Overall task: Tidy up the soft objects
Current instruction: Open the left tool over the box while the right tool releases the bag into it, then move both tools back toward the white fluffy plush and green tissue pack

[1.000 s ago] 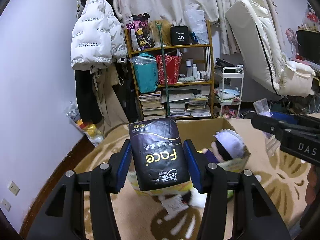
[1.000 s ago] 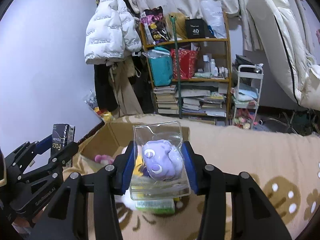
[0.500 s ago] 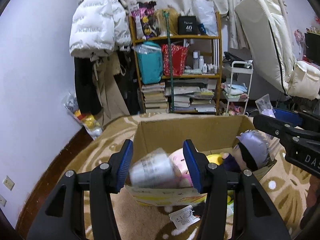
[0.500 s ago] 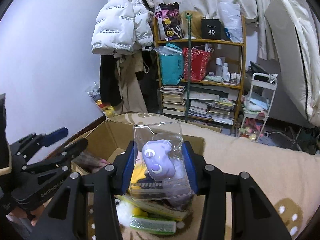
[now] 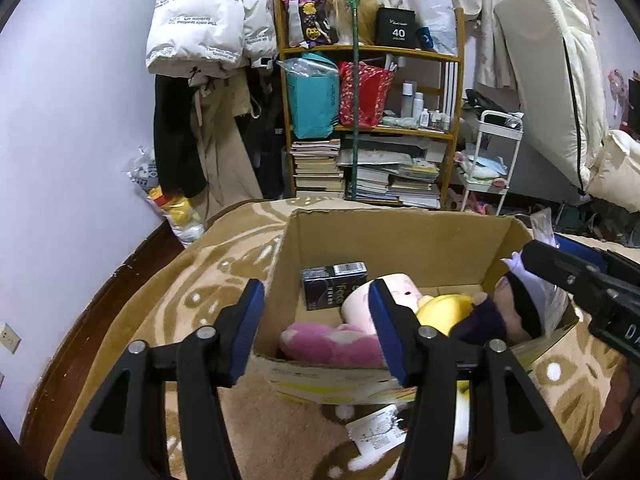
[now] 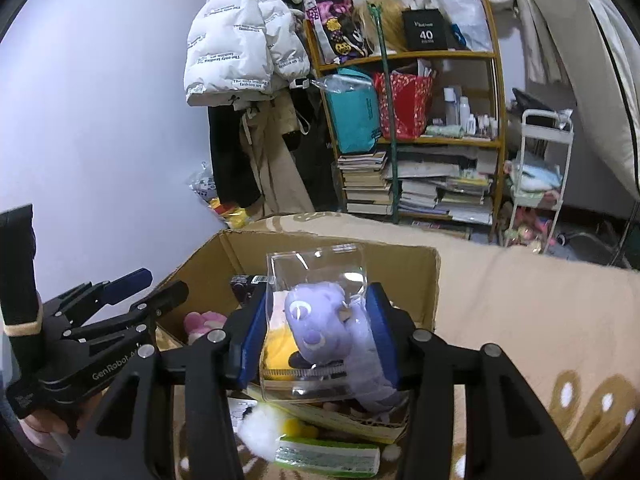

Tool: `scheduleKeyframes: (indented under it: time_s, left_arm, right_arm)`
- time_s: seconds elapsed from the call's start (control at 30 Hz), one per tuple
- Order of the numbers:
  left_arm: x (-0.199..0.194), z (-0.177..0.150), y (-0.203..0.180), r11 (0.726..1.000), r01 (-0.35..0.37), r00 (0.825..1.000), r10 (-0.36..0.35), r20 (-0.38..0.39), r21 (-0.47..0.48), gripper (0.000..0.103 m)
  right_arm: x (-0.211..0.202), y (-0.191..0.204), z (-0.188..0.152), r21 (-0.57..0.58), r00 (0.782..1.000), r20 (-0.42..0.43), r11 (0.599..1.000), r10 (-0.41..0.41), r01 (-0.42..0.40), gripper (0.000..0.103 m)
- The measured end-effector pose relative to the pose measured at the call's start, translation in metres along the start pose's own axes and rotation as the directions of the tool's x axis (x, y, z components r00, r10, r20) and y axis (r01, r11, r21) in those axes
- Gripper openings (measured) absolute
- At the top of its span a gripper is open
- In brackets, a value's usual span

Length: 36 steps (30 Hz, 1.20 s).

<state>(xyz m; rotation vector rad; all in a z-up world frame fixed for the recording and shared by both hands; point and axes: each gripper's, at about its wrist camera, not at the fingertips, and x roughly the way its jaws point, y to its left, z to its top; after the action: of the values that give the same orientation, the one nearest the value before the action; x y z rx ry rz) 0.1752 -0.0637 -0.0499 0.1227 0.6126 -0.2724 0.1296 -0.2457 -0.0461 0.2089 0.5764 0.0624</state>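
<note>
Soft toys fill the cardboard box (image 5: 394, 240) that sits on the tan patterned blanket (image 5: 224, 276): a pink plush (image 5: 332, 344) lies against the near wall, a yellow plush (image 5: 442, 310) sits just to its right, and a doll with pale purple hair (image 5: 520, 292) leans in the right-hand corner. A black tissue pack (image 5: 332, 290) lies flat on the box floor toward the back left, touching a pale round-faced plush (image 5: 360, 306). The left tongs (image 5: 316, 328) hang over the near wall of the box with their blue pads apart and nothing between them. The right tongs (image 6: 316, 336) are clamped on a clear plastic bag (image 6: 316, 280) holding a purple plush (image 6: 320, 320), and that bag is held above the near right part of the box, over the toys already inside. In the right wrist view the left tongs (image 6: 148, 284) show at the left, fingers spread, over the box's left wall. A green-and-white packet (image 6: 328, 456) and a white fluffy toy (image 6: 260, 432) lie on the blanket just outside the near wall of the box, with a paper tag (image 5: 372, 432) beside them. Behind the box stand a wooden shelf (image 5: 372, 50) of bags and stacked books, a white puffer jacket (image 5: 200, 16) hanging on the wall, and a small white trolley (image 5: 496, 152).
</note>
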Motion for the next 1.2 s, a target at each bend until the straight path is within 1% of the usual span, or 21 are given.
scheduleKeyframes:
  time_s: [0.03, 0.07, 0.1, 0.17, 0.23, 0.27, 0.33, 0.4, 0.43, 0.53, 0.6, 0.67, 0.73, 0.87, 0.93, 0.97, 1.07, 1.2]
  left_arm:
    - [-0.001, -0.001, 0.001, 1.000, -0.001, 1.000, 0.001, 0.001, -0.001, 0.061]
    - [-0.002, -0.001, 0.001, 1.000, -0.001, 1.000, 0.001, 0.001, -0.001, 0.063]
    - [-0.003, -0.001, 0.002, 1.000, -0.001, 1.000, 0.001, 0.001, -0.001, 0.066]
    - [-0.005, -0.002, 0.002, 1.000, -0.002, 1.000, 0.002, 0.005, 0.001, 0.070]
    - [-0.008, -0.003, 0.003, 1.000, -0.006, 1.000, 0.006, 0.011, 0.004, 0.081]
    - [-0.010, -0.003, 0.004, 1.000, -0.009, 1.000, 0.009, 0.015, 0.003, 0.084]
    - [-0.015, -0.004, 0.005, 1.000, -0.015, 1.000, 0.014, 0.022, 0.005, 0.092]
    - [-0.018, -0.006, 0.005, 1.000, -0.026, 0.999, 0.026, 0.024, 0.012, 0.096]
    - [-0.018, -0.007, 0.004, 0.999, -0.030, 0.999, 0.030, 0.021, 0.019, 0.097]
    - [-0.019, -0.011, 0.002, 0.999, -0.029, 1.000, 0.029, -0.004, 0.031, 0.098]
    - [-0.021, -0.014, 0.001, 0.999, -0.023, 1.000, 0.024, -0.018, 0.032, 0.098]
    - [-0.024, -0.017, 0.000, 0.999, -0.016, 0.999, 0.018, -0.034, 0.036, 0.098]
    - [-0.029, -0.019, -0.001, 0.999, -0.005, 0.999, 0.007, -0.051, 0.049, 0.098]
    - [-0.044, -0.018, -0.004, 0.998, 0.004, 0.999, 0.000, -0.052, 0.069, 0.098]
    - [-0.051, -0.019, -0.006, 0.997, 0.007, 0.999, -0.003, -0.053, 0.075, 0.098]
    - [-0.054, -0.020, -0.006, 0.997, 0.011, 0.998, -0.007, -0.056, 0.076, 0.098]
    - [-0.064, -0.024, -0.008, 0.997, 0.030, 0.997, -0.025, -0.076, 0.073, 0.098]
    - [-0.076, -0.028, -0.009, 0.996, 0.057, 0.993, -0.050, -0.106, 0.061, 0.098]
  right_arm:
    - [-0.001, -0.001, 0.000, 0.003, 1.000, 0.002, 1.000, 0.001, -0.001, 0.056]
    - [-0.002, -0.001, 0.000, 0.003, 1.000, 0.006, 1.000, 0.000, 0.000, 0.063]
    - [-0.003, -0.002, 0.000, 0.006, 1.000, 0.011, 1.000, -0.002, 0.002, 0.065]
    - [-0.005, -0.002, 0.001, 0.008, 1.000, 0.014, 1.000, -0.003, 0.003, 0.065]
    - [-0.007, -0.001, 0.001, 0.004, 1.000, 0.018, 1.000, -0.005, 0.005, 0.065]
    - [-0.009, 0.000, 0.002, 0.003, 1.000, 0.019, 1.000, -0.007, 0.007, 0.066]
    - [-0.013, 0.000, 0.002, 0.001, 1.000, 0.021, 1.000, -0.011, 0.011, 0.070]
    - [-0.018, 0.000, 0.002, 0.001, 0.999, 0.023, 1.000, -0.023, 0.023, 0.084]
    - [-0.020, 0.001, 0.002, -0.001, 0.999, 0.025, 1.000, -0.030, 0.030, 0.084]
    - [-0.025, 0.002, 0.000, -0.018, 0.999, 0.015, 0.999, -0.047, 0.047, 0.087]
    - [-0.030, 0.004, -0.002, -0.027, 0.998, 0.009, 0.998, -0.064, 0.064, 0.094]
    - [-0.034, 0.005, -0.004, -0.032, 0.997, 0.009, 0.997, -0.071, 0.072, 0.096]
    - [-0.038, 0.006, -0.006, -0.042, 0.997, -0.005, 0.996, -0.073, 0.073, 0.097]
    - [-0.049, 0.013, -0.009, -0.076, 0.996, -0.020, 0.993, -0.093, 0.091, 0.098]
    - [-0.054, 0.016, -0.013, -0.085, 0.994, -0.026, 0.991, -0.110, 0.107, 0.101]
    - [-0.057, 0.016, -0.015, -0.083, 0.993, -0.032, 0.990, -0.118, 0.115, 0.103]
    - [-0.063, 0.017, -0.022, -0.071, 0.987, -0.048, 0.987, -0.151, 0.148, 0.103]
    - [-0.069, 0.014, -0.031, -0.043, 0.983, -0.088, 0.987, -0.161, 0.158, 0.103]
